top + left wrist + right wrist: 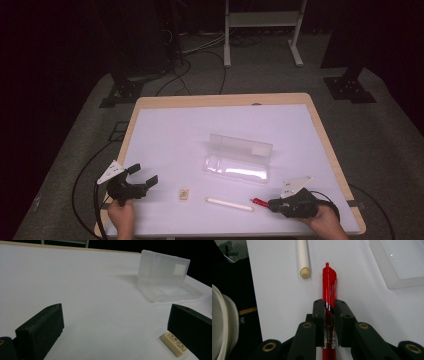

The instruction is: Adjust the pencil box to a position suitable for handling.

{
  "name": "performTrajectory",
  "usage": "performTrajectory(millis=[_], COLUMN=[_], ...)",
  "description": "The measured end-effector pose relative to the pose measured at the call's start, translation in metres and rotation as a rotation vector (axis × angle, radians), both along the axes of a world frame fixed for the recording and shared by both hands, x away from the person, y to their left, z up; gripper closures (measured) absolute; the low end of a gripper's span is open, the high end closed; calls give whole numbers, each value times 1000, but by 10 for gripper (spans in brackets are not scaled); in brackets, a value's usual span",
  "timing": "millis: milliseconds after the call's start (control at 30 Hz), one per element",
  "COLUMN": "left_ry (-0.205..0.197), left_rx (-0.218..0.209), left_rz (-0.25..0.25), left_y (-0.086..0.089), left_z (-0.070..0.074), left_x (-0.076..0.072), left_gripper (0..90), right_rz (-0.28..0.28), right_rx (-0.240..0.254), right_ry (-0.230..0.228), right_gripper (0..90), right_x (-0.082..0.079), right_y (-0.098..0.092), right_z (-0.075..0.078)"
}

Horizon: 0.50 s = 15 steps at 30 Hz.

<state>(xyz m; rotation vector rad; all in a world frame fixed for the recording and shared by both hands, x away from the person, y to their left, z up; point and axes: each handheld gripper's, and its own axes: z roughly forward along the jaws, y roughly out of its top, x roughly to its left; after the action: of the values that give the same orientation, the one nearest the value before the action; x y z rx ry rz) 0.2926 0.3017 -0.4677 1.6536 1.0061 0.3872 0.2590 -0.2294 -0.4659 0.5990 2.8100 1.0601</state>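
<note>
Near the front edge of the white table (165,130), toward its right corner, the right gripper (329,307) has its 2 jaws pressed onto the barrel of a red pen (329,282). The pen lies along the gripper's own line, its clip end jutting forward past the jaws while the rest runs back between them. In the high view the same pen (259,202) sticks out leftward from the right gripper (274,203), low over the tabletop and roughly parallel to the front edge.

The clear plastic case (239,159) lies open behind the pen, toward the middle of the table, lid tipped up at its far side and tray facing up. Its long axis runs nearly the same way as the pen, so carrying the pen there would likely need a lift and a short move away from the person, with little turning.

Just beside the pen's tip lies a white stick (230,204), close enough to be nudged by a low sweep. The left gripper (141,176) hovers wide open with nothing in it, well apart from the pen, with a small eraser (174,344) just beside one jaw. Bare table surrounds the case.
</note>
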Motion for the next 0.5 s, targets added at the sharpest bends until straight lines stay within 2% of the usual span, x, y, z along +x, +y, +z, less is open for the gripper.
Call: performTrajectory(millis=[133, 300, 500], left_ry=[6, 0, -4], left_rx=[-16, -21, -31], left_rz=[7, 10, 12], left_y=[1, 2, 2], left_z=[0, 0, 0], left_x=[1, 2, 2], left_gripper=[1, 1, 1], right_rz=[4, 10, 10], right_rx=[2, 11, 8], right_ry=[-10, 6, -7], right_gripper=[785, 788, 787], right_x=[-1, 2, 1], right_y=[-1, -2, -1], right_z=[-1, -1, -1])
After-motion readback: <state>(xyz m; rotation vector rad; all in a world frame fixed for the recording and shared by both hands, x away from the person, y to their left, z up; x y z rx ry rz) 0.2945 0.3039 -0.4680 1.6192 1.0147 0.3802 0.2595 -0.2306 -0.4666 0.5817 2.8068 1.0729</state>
